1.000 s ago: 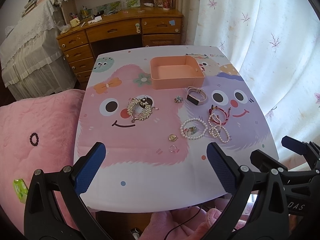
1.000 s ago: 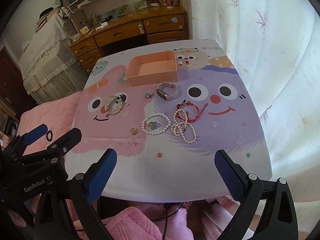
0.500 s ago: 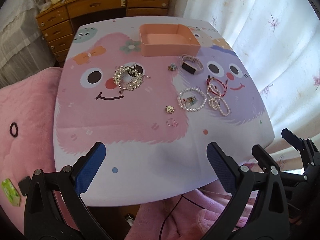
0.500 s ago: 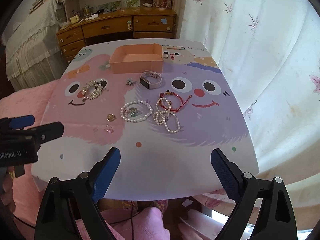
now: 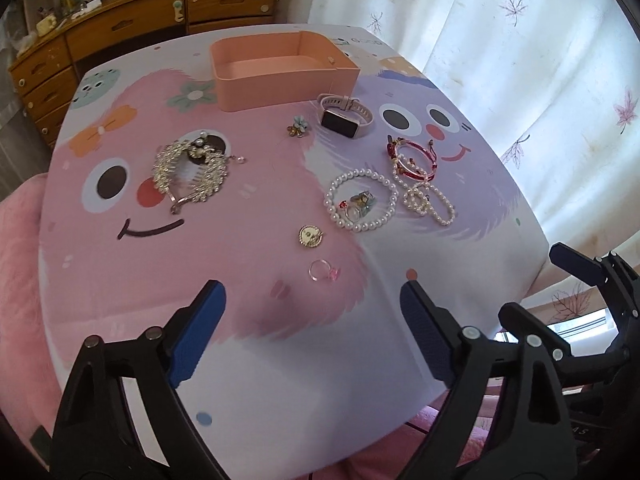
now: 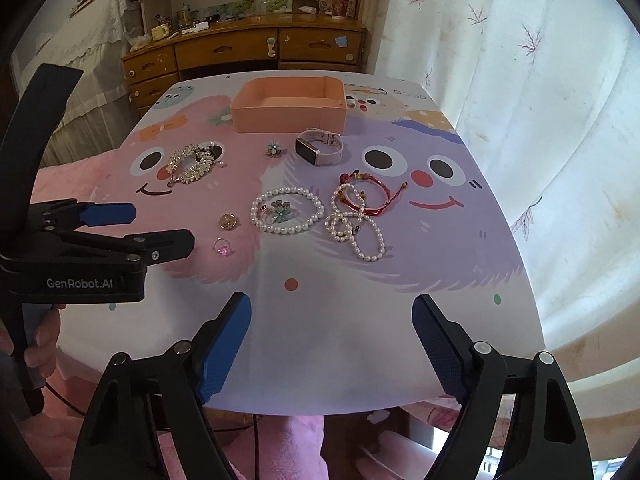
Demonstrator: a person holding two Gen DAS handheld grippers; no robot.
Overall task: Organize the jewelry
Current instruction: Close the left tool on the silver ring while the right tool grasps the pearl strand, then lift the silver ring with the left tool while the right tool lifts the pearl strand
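Observation:
An empty orange tray (image 5: pixel 280 68) (image 6: pixel 288 110) stands at the far middle of the table. Loose jewelry lies in front of it: a gold hair comb (image 5: pixel 192 172), a flower brooch (image 5: pixel 298 126), a pink watch (image 5: pixel 346 114) (image 6: pixel 320 148), a pearl bracelet (image 5: pixel 362 200) (image 6: pixel 287 210) around small charms, red cord bracelets (image 5: pixel 412 158), a smaller pearl strand (image 5: pixel 430 204), a gold pendant (image 5: pixel 310 236) and a pink ring (image 5: pixel 324 272) (image 6: pixel 222 247). My left gripper (image 5: pixel 312 332) is open and empty, just short of the ring. My right gripper (image 6: pixel 332 340) is open and empty over the near edge.
The table (image 5: pixel 260 360) has a pink and purple cartoon cover. A wooden desk with drawers (image 6: pixel 248 52) stands behind it, a white curtain (image 6: pixel 540 100) to the right, and pink bedding (image 5: pixel 16 280) to the left. The left gripper's body (image 6: pixel 80 248) shows at the right view's left side.
Both grippers have moved forward and lower over the table, so the jewelry looks nearer. Both have stayed open and empty. The jewelry has not moved.

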